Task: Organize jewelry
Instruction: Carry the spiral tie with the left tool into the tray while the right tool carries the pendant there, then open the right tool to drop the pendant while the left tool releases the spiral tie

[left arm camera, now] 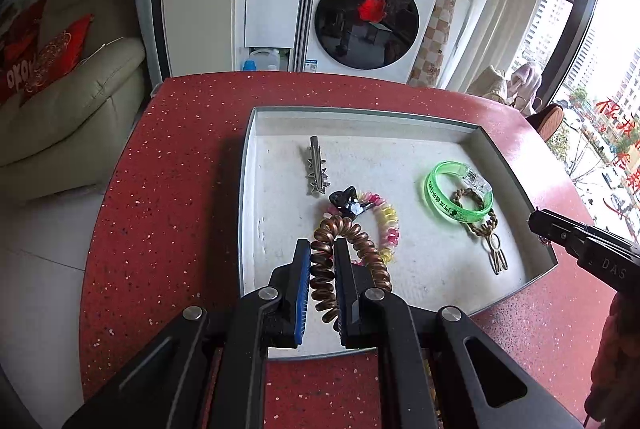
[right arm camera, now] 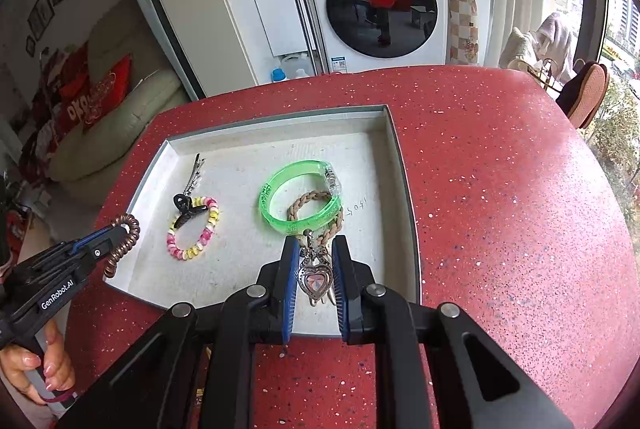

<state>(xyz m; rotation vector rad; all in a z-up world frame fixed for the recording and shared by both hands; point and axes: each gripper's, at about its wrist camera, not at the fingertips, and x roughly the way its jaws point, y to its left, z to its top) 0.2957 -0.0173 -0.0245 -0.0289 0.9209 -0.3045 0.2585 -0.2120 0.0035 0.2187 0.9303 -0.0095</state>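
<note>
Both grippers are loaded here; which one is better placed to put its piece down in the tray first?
Probably left. Its jaws hold the brown spiral hair tie over bare tray floor. The right gripper, holding the heart pendant, hangs above the braided bracelet and green bangle.

Support surface: red speckled stone-look tabletop with rounded corners. Resting directly on it: one shallow square grey-rimmed tray with a pale, scuffed lining, set toward the near left part of the top, its near edge close to the table's near edge. Bare tabletop shows on the tray's far side and widely to its right.
</note>
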